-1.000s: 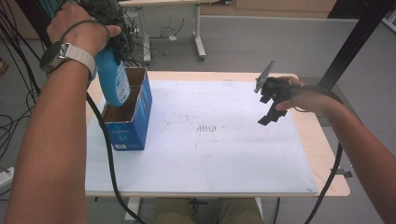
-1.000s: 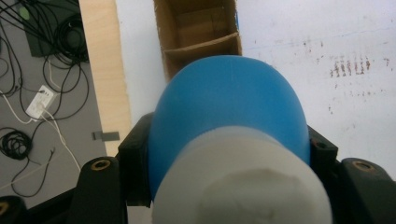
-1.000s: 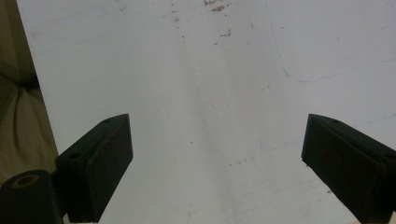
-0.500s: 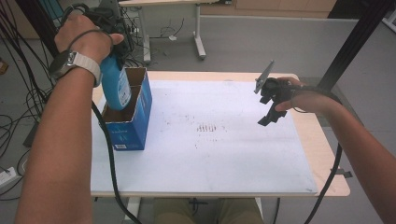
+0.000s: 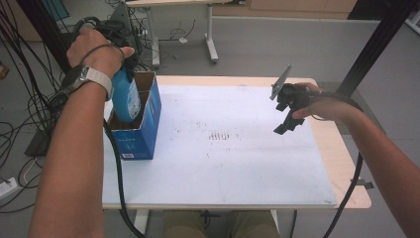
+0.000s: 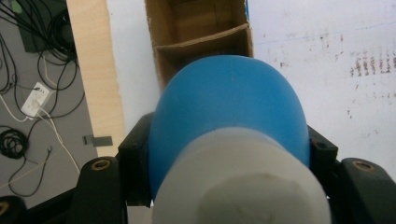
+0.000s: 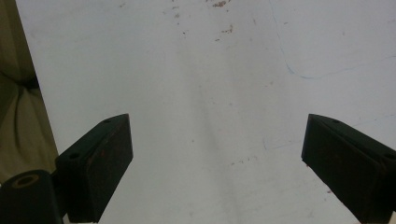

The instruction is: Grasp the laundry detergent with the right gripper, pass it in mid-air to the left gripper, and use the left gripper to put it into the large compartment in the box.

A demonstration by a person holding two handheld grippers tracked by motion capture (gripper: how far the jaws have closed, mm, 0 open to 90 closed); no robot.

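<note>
Directly above the blue box (image 5: pixel 134 126), left hand-held gripper (image 6: pixel 229 154) clamps upright blue bottle (image 5: pixel 126 99), base-down into a compartment; right hand-held gripper (image 7: pixel 217 168) wide open, empty.

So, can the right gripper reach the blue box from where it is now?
Probably yes. The right gripper hovers open above the bare white table, and nothing stands between it and the blue box. But the left gripper already holds a blue bottle in the box's opening.

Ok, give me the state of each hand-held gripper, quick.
Left hand-held gripper: closed on the blue bottle, over the open blue box.
Right hand-held gripper: open, holding nothing, above the white table top.
</note>
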